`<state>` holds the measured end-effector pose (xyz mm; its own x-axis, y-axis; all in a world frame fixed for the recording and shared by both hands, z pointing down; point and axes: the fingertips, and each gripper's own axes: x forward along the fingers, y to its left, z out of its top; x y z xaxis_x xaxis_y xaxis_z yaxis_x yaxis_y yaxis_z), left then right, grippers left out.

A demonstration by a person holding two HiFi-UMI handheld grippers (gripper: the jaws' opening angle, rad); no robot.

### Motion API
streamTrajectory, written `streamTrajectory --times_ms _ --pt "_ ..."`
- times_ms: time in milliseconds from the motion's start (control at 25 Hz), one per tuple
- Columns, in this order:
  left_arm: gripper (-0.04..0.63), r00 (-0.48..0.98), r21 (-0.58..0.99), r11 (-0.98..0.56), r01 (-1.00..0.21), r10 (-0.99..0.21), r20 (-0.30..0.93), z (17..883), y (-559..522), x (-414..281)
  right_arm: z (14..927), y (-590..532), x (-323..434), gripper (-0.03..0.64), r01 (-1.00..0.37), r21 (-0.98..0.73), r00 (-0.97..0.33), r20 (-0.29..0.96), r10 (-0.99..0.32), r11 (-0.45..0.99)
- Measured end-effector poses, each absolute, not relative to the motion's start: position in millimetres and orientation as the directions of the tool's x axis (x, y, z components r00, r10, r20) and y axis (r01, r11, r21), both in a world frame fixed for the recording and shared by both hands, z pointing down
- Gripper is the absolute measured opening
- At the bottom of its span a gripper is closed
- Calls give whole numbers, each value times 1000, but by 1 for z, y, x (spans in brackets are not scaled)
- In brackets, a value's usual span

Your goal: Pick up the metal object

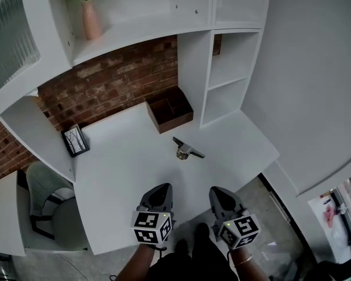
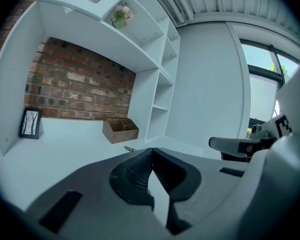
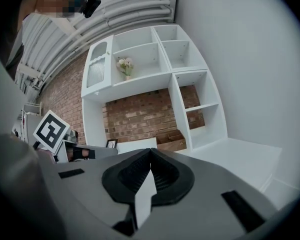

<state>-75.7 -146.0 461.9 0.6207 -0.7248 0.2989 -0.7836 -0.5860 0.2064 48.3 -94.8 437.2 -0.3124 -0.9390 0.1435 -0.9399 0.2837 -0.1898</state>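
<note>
Overhead, metal object (image 1: 188, 151) on desk (image 1: 123, 168), hidden from right gripper view

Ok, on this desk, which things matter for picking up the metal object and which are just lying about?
For the job: metal object; left gripper and right gripper, both with jaws shut and empty.
Lying about: wooden box; picture frame; vase of flowers; chair.

The desk (image 1: 123, 174) was white. Behind it ran a red-brown brick wall (image 1: 111, 81) with pale mortar lines. On the desk lay a dark brown box (image 1: 171, 111), a silvery metal object (image 1: 186, 150) and a black-framed picture (image 1: 76, 140). Above the desk stood a pink vase (image 1: 92, 21). The left gripper (image 1: 158, 192) and right gripper (image 1: 220, 195) were dark grey, with black-and-white square patterns.
</note>
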Motion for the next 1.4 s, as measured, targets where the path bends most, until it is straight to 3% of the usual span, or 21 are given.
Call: streamTrajectory --times_ms 320,720,1400 --pt "9 625 306 -547 -779 -719 305 480 -192 -61 441 -152 56 5 -911 -213 -384 133 -914 352" --pt "12 619 471 -438 -766 -702 353 513 -248 -26 464 -218 86 5 -882 -224 -460 213 -862 415" --pt "103 599 702 -133 -700 -645 475 582 -303 3 505 -280 115 5 -833 -309 -540 269 -797 460"
